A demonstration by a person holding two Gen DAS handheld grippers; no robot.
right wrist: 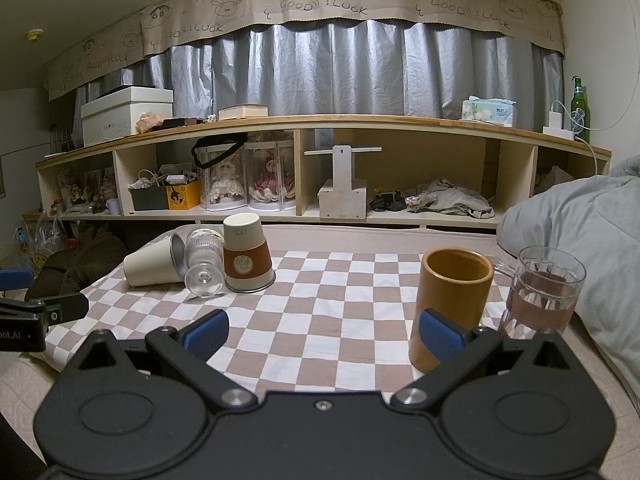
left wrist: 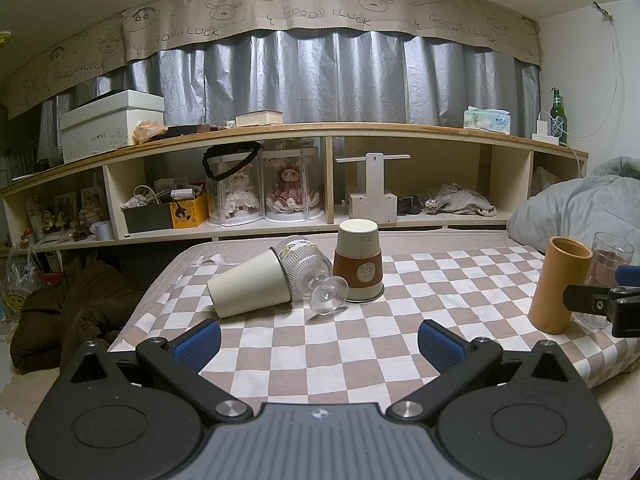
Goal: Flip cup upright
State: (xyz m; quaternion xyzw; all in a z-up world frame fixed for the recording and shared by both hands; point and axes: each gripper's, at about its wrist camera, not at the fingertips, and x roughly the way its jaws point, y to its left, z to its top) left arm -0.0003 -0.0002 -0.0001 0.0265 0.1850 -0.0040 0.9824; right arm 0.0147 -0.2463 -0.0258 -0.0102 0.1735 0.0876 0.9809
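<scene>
A cream cup [left wrist: 250, 288] lies on its side on the checkered cloth [left wrist: 320, 344], mouth toward a clear stemmed glass [left wrist: 310, 276] that also lies on its side. A cream cup with a brown sleeve [left wrist: 358, 266] stands upside down beside them. They also show in the right wrist view: cream cup [right wrist: 150, 266], glass [right wrist: 202, 260], sleeved cup [right wrist: 246, 254]. An upright amber cup [right wrist: 454, 304] and a clear glass mug [right wrist: 540, 292] stand at the right. My left gripper [left wrist: 319, 346] is open and empty, short of the fallen cups. My right gripper [right wrist: 322, 338] is open and empty, its right finger in front of the amber cup.
A long wooden shelf [left wrist: 320, 132] with boxes, doll cases and clutter runs behind the cloth-covered surface. A grey duvet [right wrist: 580, 232] lies at the right. A dark brown heap [left wrist: 72, 312] lies on the floor at the left.
</scene>
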